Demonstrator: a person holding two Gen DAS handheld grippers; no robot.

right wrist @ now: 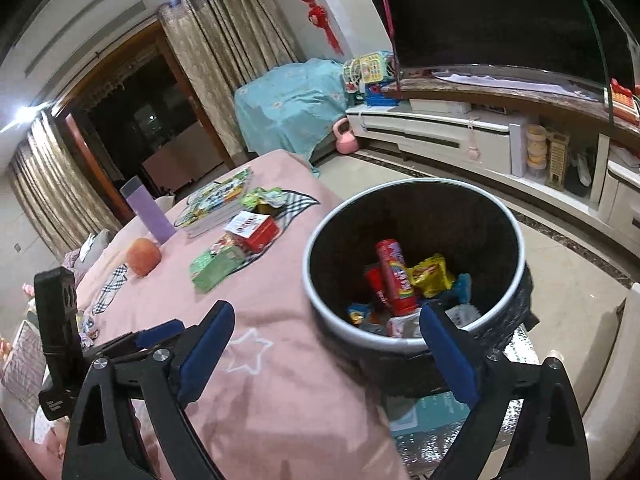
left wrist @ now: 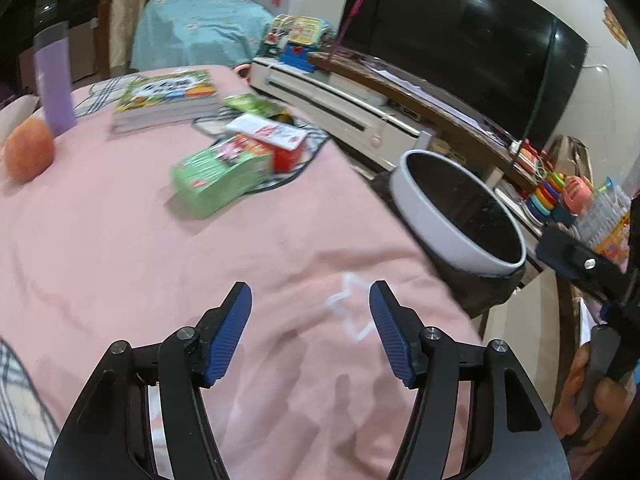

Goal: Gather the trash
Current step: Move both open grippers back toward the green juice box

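- Left gripper nearest the lens, jaws parted with nothing between them, blue ribbed pads over the pink cloth.
- Right gripper also released, jaws spread very wide and empty; its left pad sits over the cloth, its right pad over the near rim of the bin.
- Pink tablecloth covers the table, largest surface in view; a white star outline is printed near the edge closest to the bin.
- Television, dark screen, on a long white cabinet behind the table.
- Trash bin, round, white rim, black liner, stands just beside the table edge on the floor side. Inside: a red tube leaning upright, a yellow wrapper, other small wrappers at the bottom, too jumbled to tell apart.
- Stack of books at the far end of the table.
- Green box lying on the cloth mid-table, partly on a checked mat.
- Red and white packet just behind the green box, touching it.
- Purple bottle upright at the far left.
- Orange fruit just beside the bottle.
- Green crumpled wrapper between books and red packet.
- A hand shows at the right edge of the left view, on the other gripper's handle.
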